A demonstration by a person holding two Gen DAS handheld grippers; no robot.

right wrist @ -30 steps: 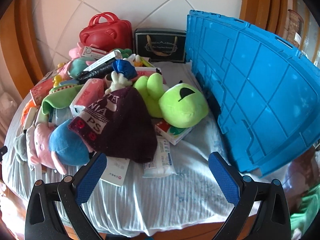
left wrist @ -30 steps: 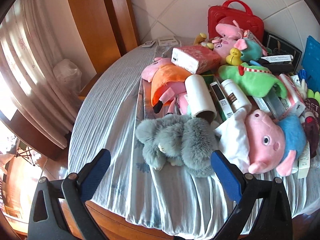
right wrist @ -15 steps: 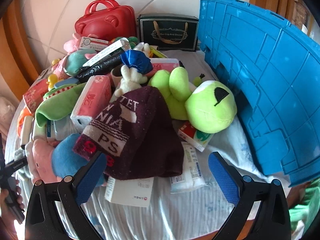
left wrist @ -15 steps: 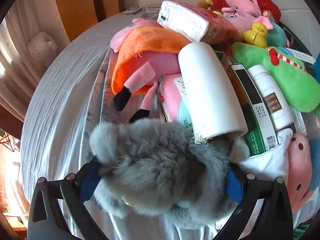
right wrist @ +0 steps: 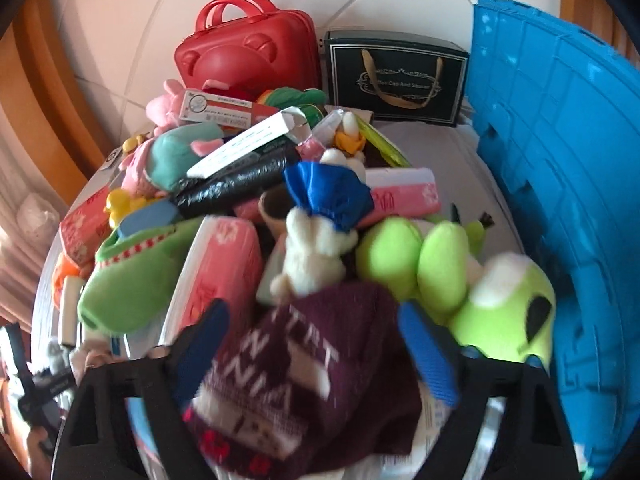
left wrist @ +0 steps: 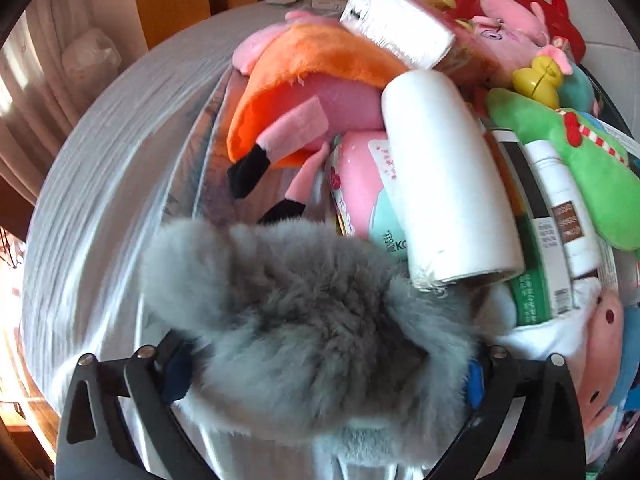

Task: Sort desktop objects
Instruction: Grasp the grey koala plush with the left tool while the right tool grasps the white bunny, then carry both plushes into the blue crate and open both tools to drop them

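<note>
The blue plastic crate stands on edge along the three o'clock side of the right wrist view, on the tabletop under its grey-white cloth; at twelve o'clock the red toy suitcase and the black gift bag lean against the tiled wall, just beside each other; the heap of toys and packets fills the middle between them and the near edge; in the left wrist view the grey furry plush lies at six o'clock of the heap, between the jaws of the left gripper, which stand at their widest with the fur against both blue pads; the white roll lies at one o'clock from it, touching the fur; the maroon knitted hat sits between the jaws of the right gripper, which are closing on it, though blur hides whether the pads press yet; the lime-green plush lies at three o'clock of the hat, the small white bunny at twelve.
</note>
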